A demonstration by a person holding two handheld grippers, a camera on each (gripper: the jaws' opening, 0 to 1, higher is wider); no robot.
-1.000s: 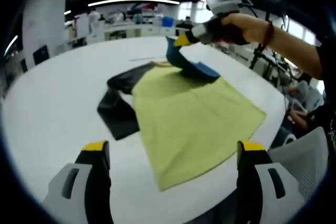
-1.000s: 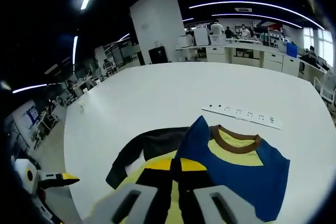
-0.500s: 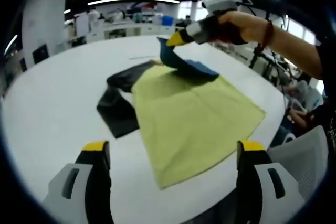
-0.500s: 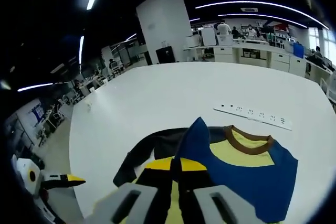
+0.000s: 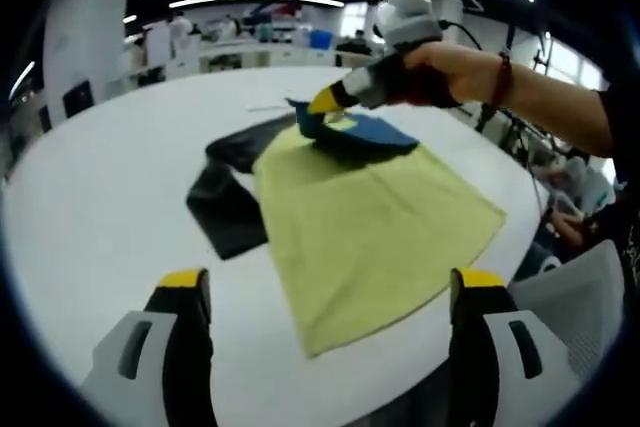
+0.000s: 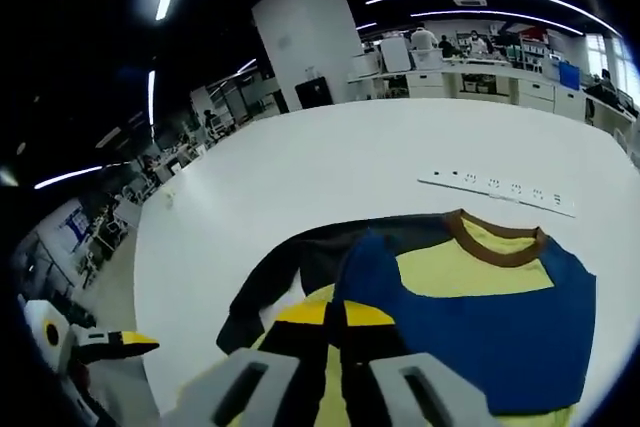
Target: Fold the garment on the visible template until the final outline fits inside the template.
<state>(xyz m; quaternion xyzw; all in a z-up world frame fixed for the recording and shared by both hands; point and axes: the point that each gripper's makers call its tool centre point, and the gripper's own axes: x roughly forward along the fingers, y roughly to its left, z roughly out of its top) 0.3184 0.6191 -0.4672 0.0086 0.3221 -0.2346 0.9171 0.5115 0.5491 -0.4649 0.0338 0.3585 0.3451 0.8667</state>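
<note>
The garment [image 5: 370, 217] lies spread on the white bench [image 5: 100, 197], its yellow-green body nearest, a dark sleeve out to the left, and a blue yoke with a brown collar at the far end. The right tool [image 6: 335, 332] is clamped on a lifted blue fold. The left tool [image 5: 320, 292] hangs near, jaws wide apart, holding nothing.

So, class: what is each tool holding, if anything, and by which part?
The right tool is shut on the garment, pinching the blue fabric at a raised fold near the collar. The left tool is open, holding nothing.
</note>
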